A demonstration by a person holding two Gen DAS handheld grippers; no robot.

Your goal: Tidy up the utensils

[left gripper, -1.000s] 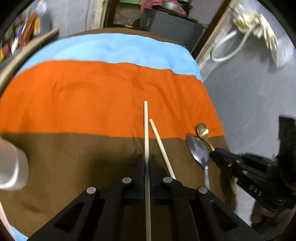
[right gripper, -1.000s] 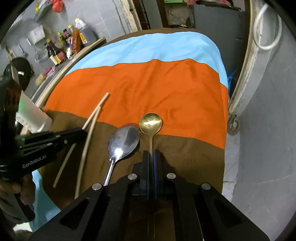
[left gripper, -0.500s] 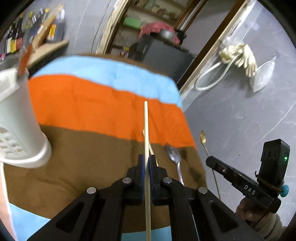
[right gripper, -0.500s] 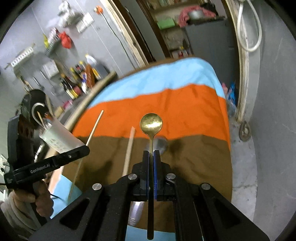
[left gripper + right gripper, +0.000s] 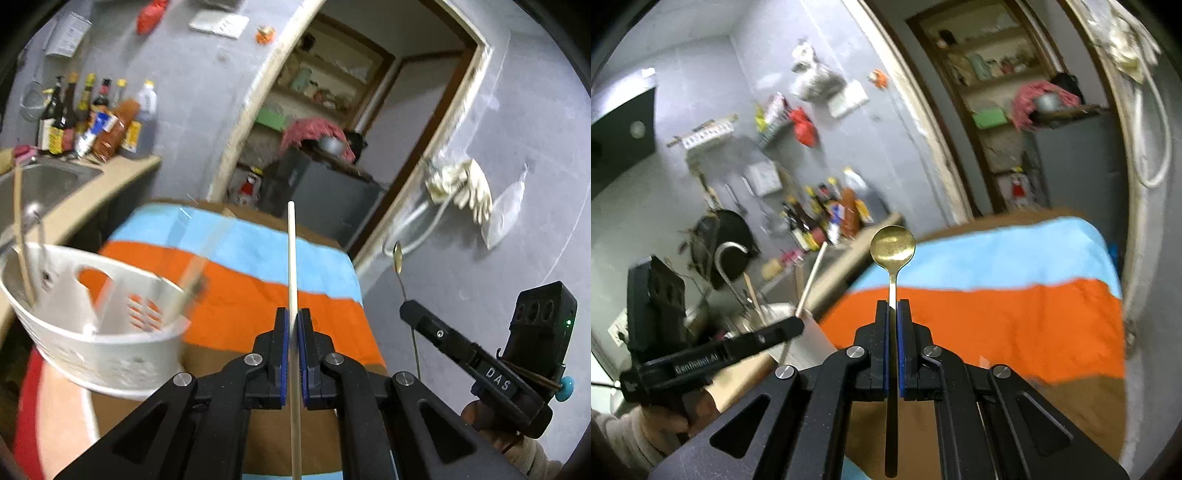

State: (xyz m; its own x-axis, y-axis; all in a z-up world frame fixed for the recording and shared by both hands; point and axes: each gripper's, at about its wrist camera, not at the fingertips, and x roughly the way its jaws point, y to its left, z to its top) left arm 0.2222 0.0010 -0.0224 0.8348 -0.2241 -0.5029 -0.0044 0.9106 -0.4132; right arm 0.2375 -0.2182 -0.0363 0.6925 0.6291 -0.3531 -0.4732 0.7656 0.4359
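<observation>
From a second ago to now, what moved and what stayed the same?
Both grippers lifted up off the cloth. The left gripper raised its chopstick toward the white basket. The right gripper raised the gold spoon. Nothing was let go: both stay shut on the same things. The other chopstick and the silver spoon, left on the cloth, are now out of view.

Both wrist cameras are looking forward along their fingers, raised above the striped desk point(image 5: 258, 243), facing the doorway point(image 5: 1008, 92) (shared by both); each is also catching the other gripper alongside.
</observation>
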